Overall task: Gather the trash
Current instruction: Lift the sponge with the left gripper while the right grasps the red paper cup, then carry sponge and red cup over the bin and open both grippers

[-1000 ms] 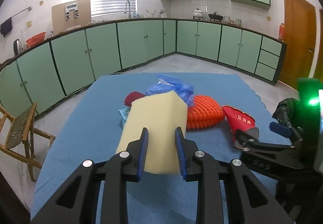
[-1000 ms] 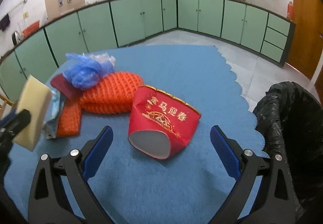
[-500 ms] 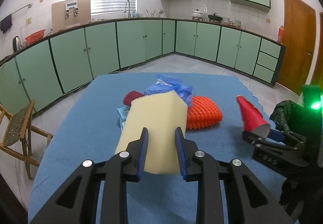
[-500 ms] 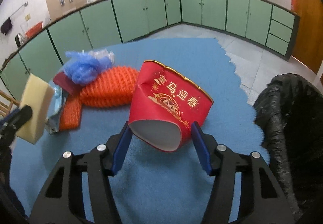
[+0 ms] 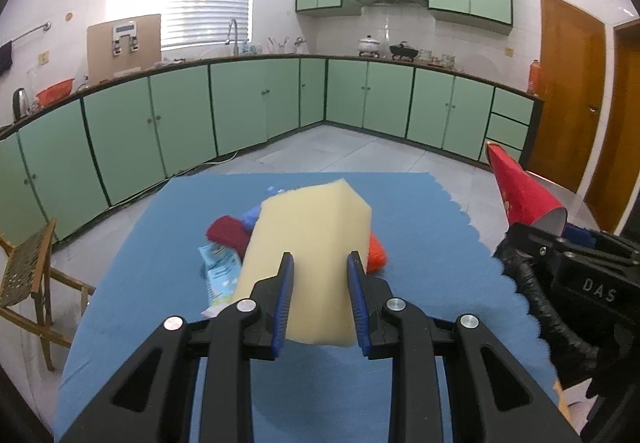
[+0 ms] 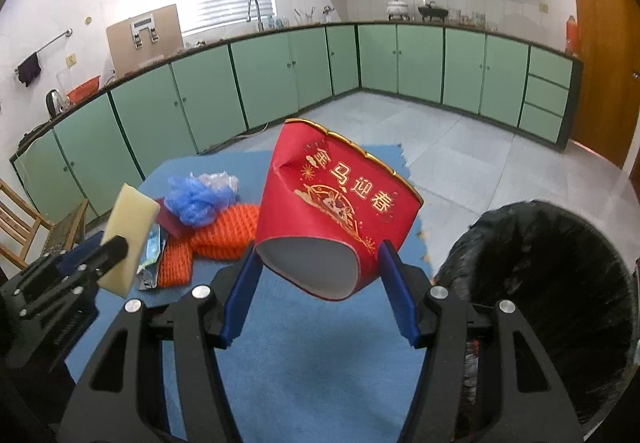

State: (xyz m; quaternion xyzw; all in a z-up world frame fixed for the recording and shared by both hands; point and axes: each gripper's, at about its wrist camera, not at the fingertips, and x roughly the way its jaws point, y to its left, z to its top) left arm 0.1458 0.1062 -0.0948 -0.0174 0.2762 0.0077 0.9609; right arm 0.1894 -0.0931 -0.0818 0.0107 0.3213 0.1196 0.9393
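My left gripper [image 5: 320, 263] is shut on a pale yellow sponge block [image 5: 310, 239] and holds it above the blue table mat [image 5: 160, 275]. The sponge also shows in the right wrist view [image 6: 128, 223]. My right gripper [image 6: 318, 255] is shut on a red paper cup with gold print [image 6: 336, 199], lifted above the mat and next to the black-lined trash bin [image 6: 560, 283]. The cup also shows in the left wrist view [image 5: 520, 191]. A pile of trash stays on the mat: orange netting [image 6: 224, 231], a blue plastic bag [image 6: 200, 199], a dark red item [image 5: 226, 235] and a light blue wrapper [image 5: 220, 275].
The bin's black bag [image 5: 536, 307] sits off the mat's right edge. A wooden chair [image 5: 28, 283] stands left of the table. Green cabinets [image 5: 240, 107] line the far walls, and a wooden door [image 5: 568, 83] is at the right.
My right gripper has shut on the red cup and lifted it off the mat toward the bin. My left gripper keeps hold of the sponge and has risen a little.
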